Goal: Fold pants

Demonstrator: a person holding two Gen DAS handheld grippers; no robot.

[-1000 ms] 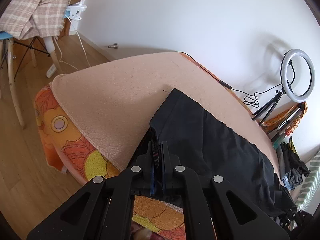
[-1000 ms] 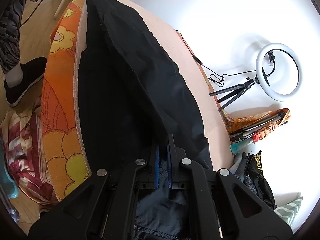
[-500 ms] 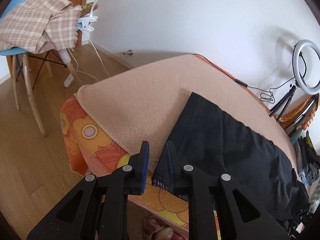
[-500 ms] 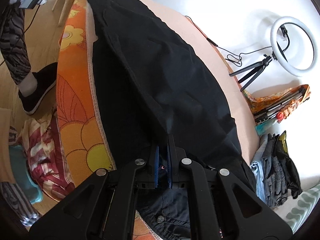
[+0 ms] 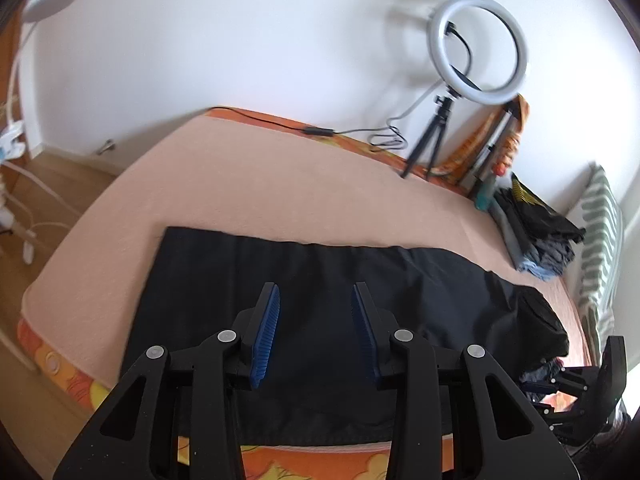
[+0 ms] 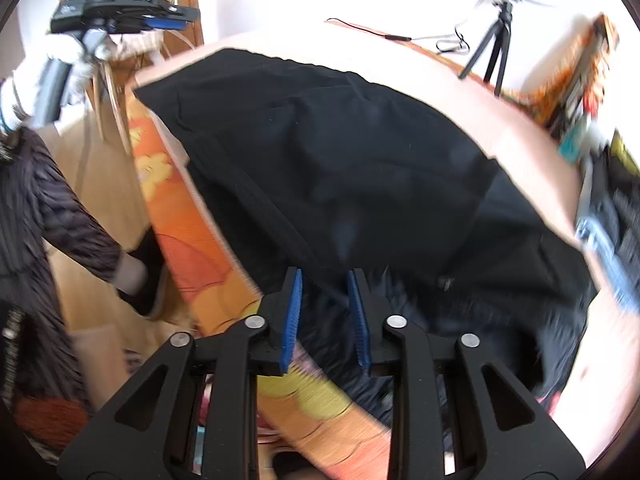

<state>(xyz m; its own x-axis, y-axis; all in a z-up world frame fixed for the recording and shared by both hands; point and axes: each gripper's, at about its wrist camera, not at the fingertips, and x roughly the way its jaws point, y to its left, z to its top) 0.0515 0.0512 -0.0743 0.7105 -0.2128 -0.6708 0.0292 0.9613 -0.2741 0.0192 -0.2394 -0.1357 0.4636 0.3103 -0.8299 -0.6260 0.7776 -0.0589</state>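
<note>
Black pants (image 5: 328,276) lie flat along the front of the peach blanket (image 5: 280,176) on the bed, hem end at the left and waist end bunched at the right. My left gripper (image 5: 316,300) is open and empty above the pants' leg part. My right gripper (image 6: 325,280) is open and empty above the waist end of the pants (image 6: 360,168). The right gripper also shows at the far right of the left wrist view (image 5: 592,376). The left gripper shows at the top left of the right wrist view (image 6: 132,8).
A ring light on a tripod (image 5: 476,48) stands at the bed's far edge with its cable. A pile of folded clothes (image 5: 536,228) and a striped pillow (image 5: 600,240) lie at the right. The orange flowered bedsheet (image 6: 188,240) hangs over the front edge above the wooden floor.
Both grippers have let go of the pants and opened. The left gripper opened first and swung right over the pants. The pants now lie flat on the blanket.
</note>
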